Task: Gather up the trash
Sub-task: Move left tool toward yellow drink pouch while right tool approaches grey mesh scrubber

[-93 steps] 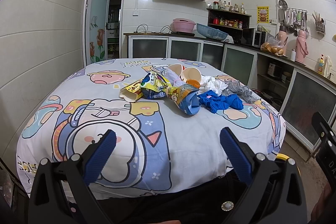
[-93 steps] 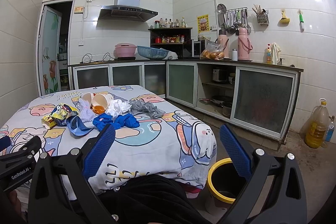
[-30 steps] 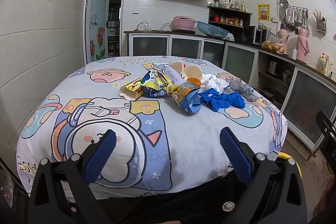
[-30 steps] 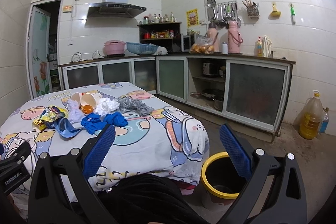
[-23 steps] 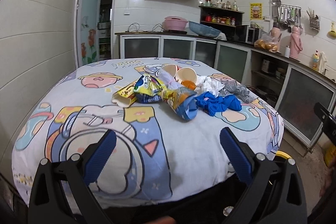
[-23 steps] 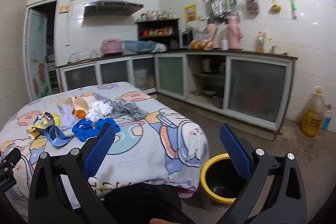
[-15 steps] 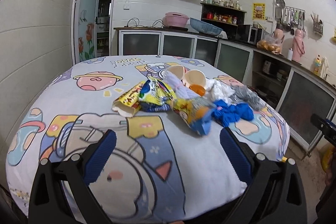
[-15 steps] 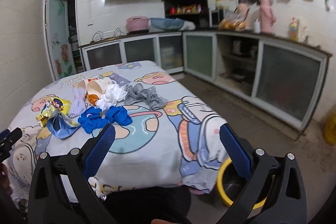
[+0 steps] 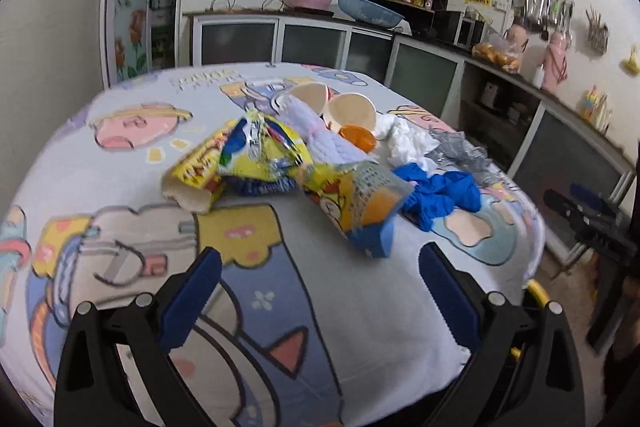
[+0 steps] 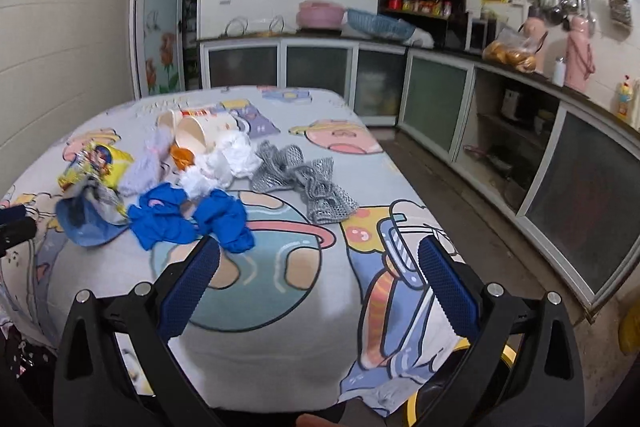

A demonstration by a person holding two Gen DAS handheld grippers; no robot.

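Trash lies in a heap on the cartoon-print tablecloth (image 9: 280, 307): yellow snack bags (image 9: 256, 157), a blue-and-yellow wrapper (image 9: 366, 205), blue gloves (image 9: 438, 193), white tissue (image 9: 406, 143), grey mesh cloth (image 10: 304, 175), two paper cups (image 9: 350, 109) and an orange peel (image 9: 358, 137). My left gripper (image 9: 318, 275) is open and empty, just short of the blue-and-yellow wrapper. My right gripper (image 10: 318, 267) is open and empty over the table's near edge, its left finger beside the blue gloves (image 10: 192, 215). A yellow-rimmed bin (image 10: 496, 359) stands on the floor below the table's right corner.
Kitchen counters with glass-door cabinets (image 10: 500, 115) run along the back and right walls. A door (image 10: 160, 23) stands open at the back left. The right gripper's body shows at the right edge of the left wrist view (image 9: 592, 223). Bare floor lies between table and cabinets.
Both grippers have moved forward and closer over the table; the trash heap now looks larger. The right gripper swung left from the floor and bin toward the table. Both stayed open.
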